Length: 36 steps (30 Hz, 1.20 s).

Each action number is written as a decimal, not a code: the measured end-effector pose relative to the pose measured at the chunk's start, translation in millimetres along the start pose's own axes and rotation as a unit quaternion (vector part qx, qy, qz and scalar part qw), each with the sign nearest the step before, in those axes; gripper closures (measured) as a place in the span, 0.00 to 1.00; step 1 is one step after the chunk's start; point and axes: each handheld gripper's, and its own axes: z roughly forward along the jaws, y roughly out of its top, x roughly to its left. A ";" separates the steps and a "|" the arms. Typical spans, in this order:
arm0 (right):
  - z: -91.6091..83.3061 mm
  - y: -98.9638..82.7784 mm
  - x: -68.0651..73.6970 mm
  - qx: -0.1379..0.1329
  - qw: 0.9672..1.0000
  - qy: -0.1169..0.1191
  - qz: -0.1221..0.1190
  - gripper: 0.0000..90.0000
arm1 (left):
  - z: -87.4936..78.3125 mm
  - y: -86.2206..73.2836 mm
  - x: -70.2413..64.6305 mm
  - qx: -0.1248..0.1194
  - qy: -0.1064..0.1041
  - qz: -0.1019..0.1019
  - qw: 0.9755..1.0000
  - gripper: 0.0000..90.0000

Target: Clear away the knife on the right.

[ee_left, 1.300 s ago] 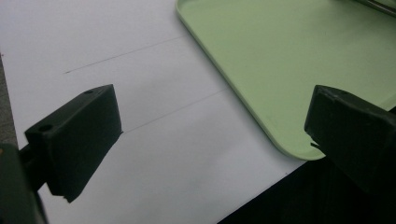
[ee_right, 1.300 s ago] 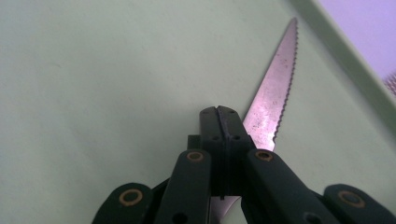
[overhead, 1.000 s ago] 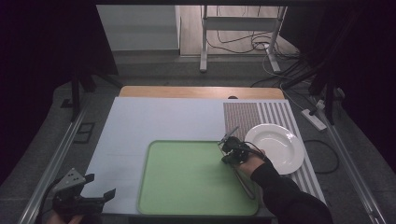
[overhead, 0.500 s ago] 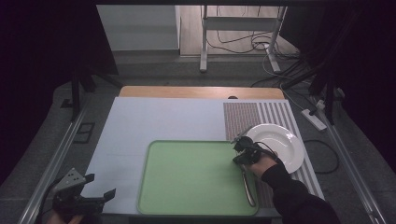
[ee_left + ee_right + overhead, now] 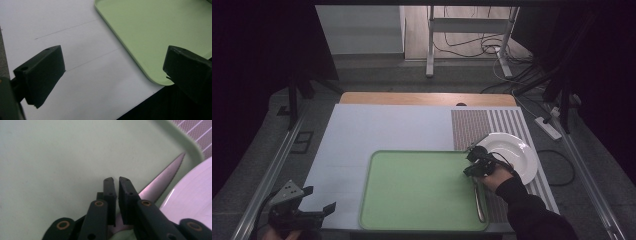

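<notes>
A table knife (image 5: pixel 480 200) lies along the right inner edge of the green tray (image 5: pixel 412 185), blade toward the far side. My right gripper (image 5: pixel 472 156) hovers over the blade end. In the right gripper view its jaws have just been opening. They stand a narrow slit apart (image 5: pixel 117 180) with nothing between them, and the serrated blade (image 5: pixel 162 182) lies on the tray (image 5: pixel 62 157) below. A white plate (image 5: pixel 517 152) sits just right of the gripper. My left gripper (image 5: pixel 319 198) rests at the near left table corner, jaws wide open (image 5: pixel 110 72) and holding nothing.
The plate rests on a striped mat (image 5: pixel 492 122) at the table's right side. A white cover (image 5: pixel 377 130) spreads over the table left of and behind the tray. The table's near edge runs just below the left gripper. Stands and cables fill the floor beyond.
My right gripper carried the knife rightward across the tray to its right edge beside the plate. The knife now lies on the tray and the jaws have parted slightly. The left gripper stayed still.
</notes>
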 end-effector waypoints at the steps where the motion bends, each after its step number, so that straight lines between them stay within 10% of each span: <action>1: -1.3 0.7 0.9 -0.003 1.000 -0.003 0.000 0.88 | 0.0 0.0 0.0 0.000 0.000 0.000 1.000 0.04; 14: -20.0 1.3 13.9 -0.058 0.998 0.000 0.010 0.44 | -0.2 -0.1 0.4 0.000 -0.001 -0.001 1.000 0.04; 36: -36.8 -25.1 14.9 -0.100 0.995 -0.013 0.023 0.04 | -0.1 0.0 0.3 0.000 -0.001 -0.001 1.000 0.04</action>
